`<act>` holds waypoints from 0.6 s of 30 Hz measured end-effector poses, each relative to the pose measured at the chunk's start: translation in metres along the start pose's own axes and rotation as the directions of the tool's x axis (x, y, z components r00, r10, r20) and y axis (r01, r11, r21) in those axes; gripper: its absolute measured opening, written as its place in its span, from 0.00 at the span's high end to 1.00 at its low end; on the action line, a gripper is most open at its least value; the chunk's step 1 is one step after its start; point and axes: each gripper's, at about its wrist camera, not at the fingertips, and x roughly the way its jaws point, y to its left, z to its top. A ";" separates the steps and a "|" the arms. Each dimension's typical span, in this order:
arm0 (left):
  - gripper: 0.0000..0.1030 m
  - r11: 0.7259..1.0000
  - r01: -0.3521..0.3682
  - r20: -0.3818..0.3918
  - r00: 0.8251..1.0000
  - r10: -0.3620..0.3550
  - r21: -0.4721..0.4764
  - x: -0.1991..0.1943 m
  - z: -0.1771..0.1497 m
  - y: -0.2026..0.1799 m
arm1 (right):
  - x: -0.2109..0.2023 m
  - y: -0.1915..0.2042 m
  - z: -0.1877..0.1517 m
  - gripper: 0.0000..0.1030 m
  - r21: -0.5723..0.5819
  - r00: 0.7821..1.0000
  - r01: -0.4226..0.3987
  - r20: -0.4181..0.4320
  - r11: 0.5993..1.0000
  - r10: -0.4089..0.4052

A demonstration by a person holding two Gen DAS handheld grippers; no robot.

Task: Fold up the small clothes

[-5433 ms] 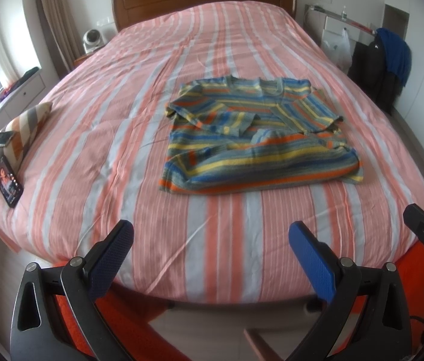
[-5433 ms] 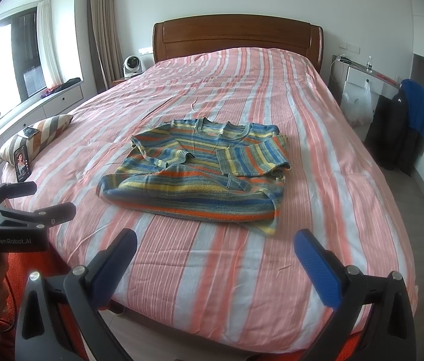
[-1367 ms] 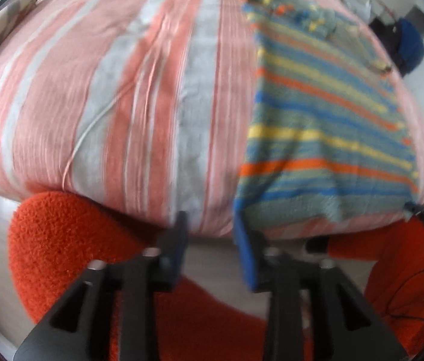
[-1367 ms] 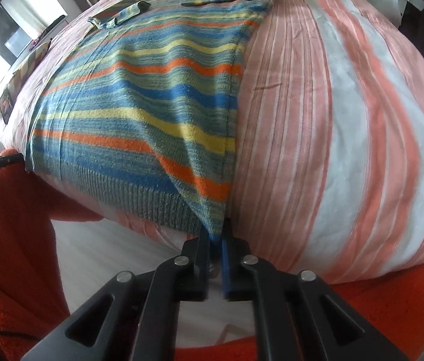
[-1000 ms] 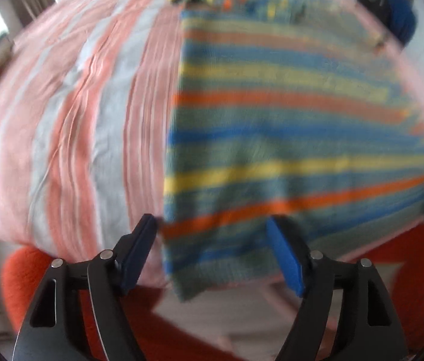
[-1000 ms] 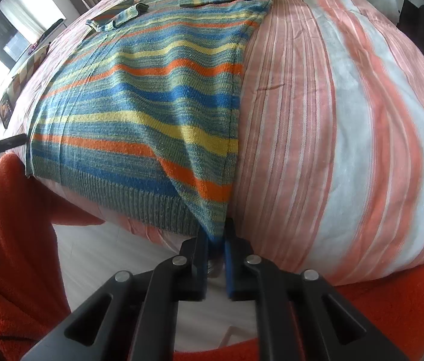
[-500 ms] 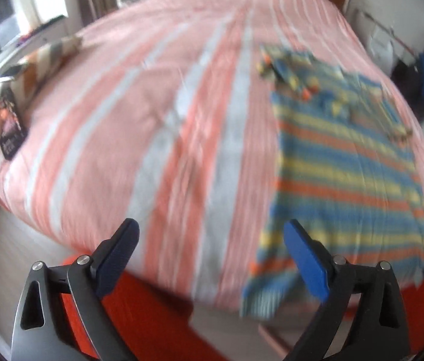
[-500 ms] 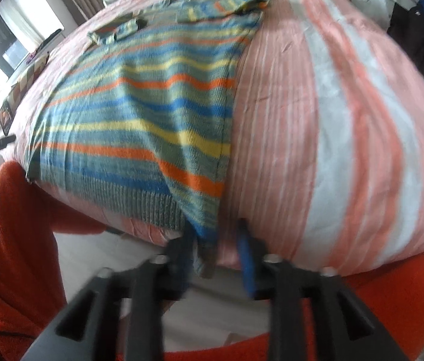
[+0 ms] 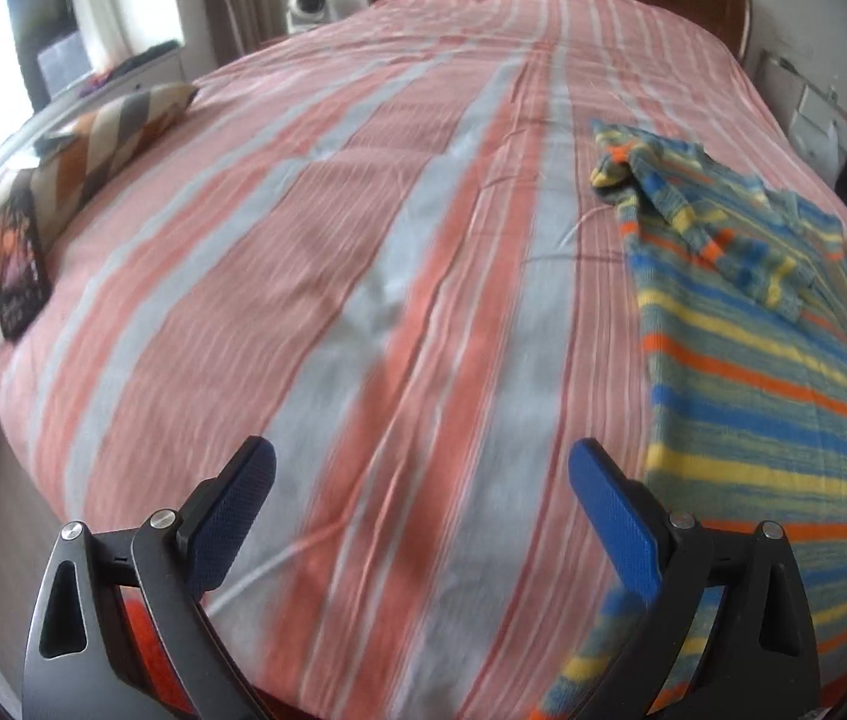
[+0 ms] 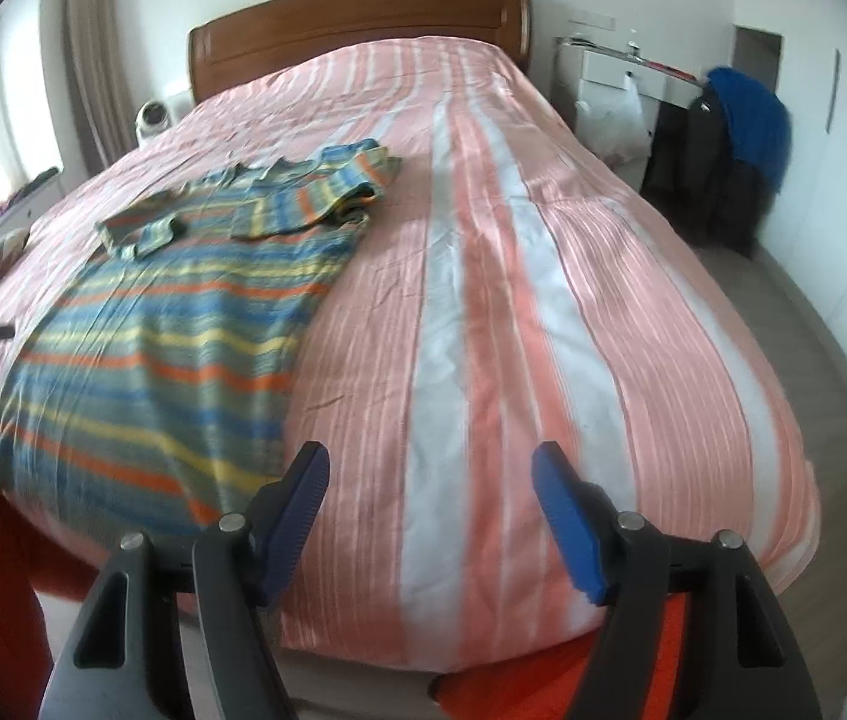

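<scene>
Bed with a pink, orange and white striped cover is filling both views; wooden headboard is standing at the far end. A patterned cushion and a phone-like dark slab are lying far left of the left gripper's jaws, near the bed edge. A small white fan is sitting beside the headboard. Dark and blue clothing is hanging well right of the right gripper's jaws, by a white cabinet.

Striped sweater is lying flat on the cover, long axis running from the near bed edge toward the headboard. Hem is pointing at the near edge and drooping slightly over it; collar and folded-in sleeves are sitting at the far end.

Left gripper is standing with jaws spread wide, having just been opening, nothing between them; the sweater is lying just right of its right finger, hem passing behind that finger. Right gripper is showing jaws well apart, having just been opening further, only bedcover between them; the sweater's hem corner is lying just left of its left finger, whether touching is unclear.
</scene>
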 end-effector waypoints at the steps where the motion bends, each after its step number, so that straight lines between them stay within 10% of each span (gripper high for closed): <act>1: 0.04 1.000 -0.007 -0.005 1.000 0.007 -0.010 0.001 -0.006 0.002 | 0.002 -0.002 -0.002 0.32 0.007 1.000 0.000 -0.006 1.000 0.000; 11: 0.04 1.000 -0.019 -0.011 1.000 0.019 -0.013 0.009 -0.020 -0.001 | 0.006 0.009 0.002 0.32 -0.024 0.999 -0.023 -0.034 0.999 0.022; 18: 0.00 0.998 -0.022 0.016 1.000 0.023 -0.066 0.019 -0.020 0.002 | 0.013 0.054 0.083 0.32 -0.263 0.992 -0.120 -0.067 0.957 0.106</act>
